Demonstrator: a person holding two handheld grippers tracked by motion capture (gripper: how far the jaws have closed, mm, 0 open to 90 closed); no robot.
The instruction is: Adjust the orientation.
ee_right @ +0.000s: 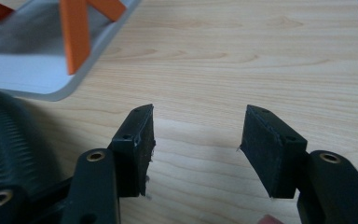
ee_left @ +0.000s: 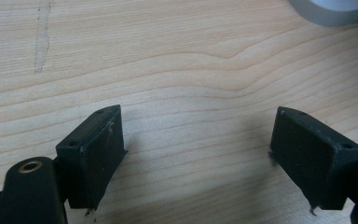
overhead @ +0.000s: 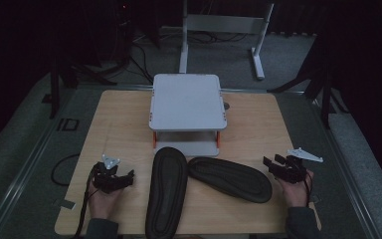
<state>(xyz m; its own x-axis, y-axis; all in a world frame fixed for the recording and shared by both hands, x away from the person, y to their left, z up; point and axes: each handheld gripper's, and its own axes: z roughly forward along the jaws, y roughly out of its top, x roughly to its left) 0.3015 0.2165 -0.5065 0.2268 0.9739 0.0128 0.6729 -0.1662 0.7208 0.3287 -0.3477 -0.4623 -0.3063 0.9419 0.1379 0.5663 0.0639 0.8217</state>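
Nearest, the left tongs (overhead: 113,178) and right tongs (overhead: 284,168) rest on the worktop (overhead: 119,119), both gaping wide and empty, flanking two dark slippers lying sole-up: a left slipper (overhead: 166,191) and a right slipper (overhead: 229,178). Beyond stands a grey rack (overhead: 188,102). Risk: limp, ribbed soles may fold or slip in a pinch, and the low shelf could snag one.

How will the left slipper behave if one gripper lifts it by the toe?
The left slipper is long, flat and lies sole up, so it will probably droop from a toe grip. It looks like thin rubber, likely light. Its ribbed sole should resist sliding on the table. Both grippers are open.
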